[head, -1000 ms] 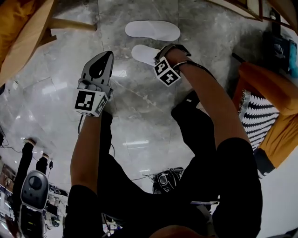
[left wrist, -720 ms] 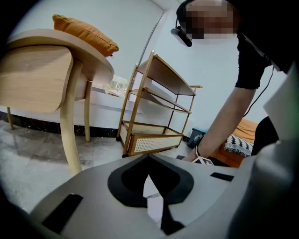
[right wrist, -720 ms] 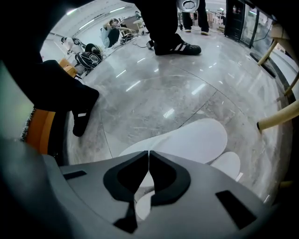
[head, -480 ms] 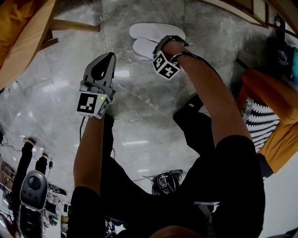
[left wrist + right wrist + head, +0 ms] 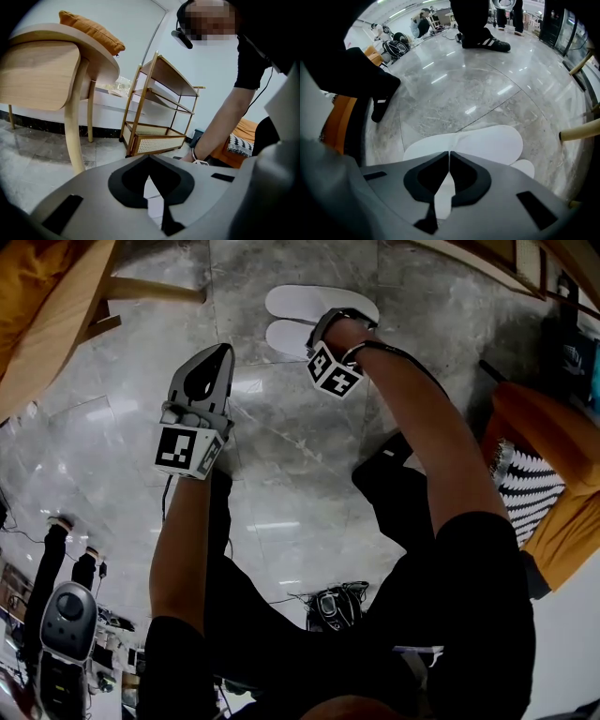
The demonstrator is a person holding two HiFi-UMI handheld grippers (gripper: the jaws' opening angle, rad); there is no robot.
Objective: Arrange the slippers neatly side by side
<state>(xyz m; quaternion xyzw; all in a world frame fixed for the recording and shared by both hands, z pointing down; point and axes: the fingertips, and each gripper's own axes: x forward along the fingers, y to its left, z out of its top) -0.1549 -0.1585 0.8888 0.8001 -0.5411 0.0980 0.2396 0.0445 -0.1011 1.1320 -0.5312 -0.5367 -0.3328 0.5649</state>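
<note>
Two white slippers lie at the top of the head view, the far slipper and the near slipper, long sides touching. My right gripper reaches down onto the near one, its marker cube toward me. In the right gripper view the jaws are shut on that slipper, whose upper creases at the pinch. The other slipper peeks out at its right. My left gripper hovers left of the pair, shut on nothing.
A wooden table leg lies left of the slippers. An orange seat with a striped cushion stands at the right. A rattan shelf rack and a wooden stool show in the left gripper view. A bystander's shoes stand on the marble floor.
My right gripper has pushed the near slipper away from me, up against the far slipper, closing the gap between them. The left gripper has barely moved.
</note>
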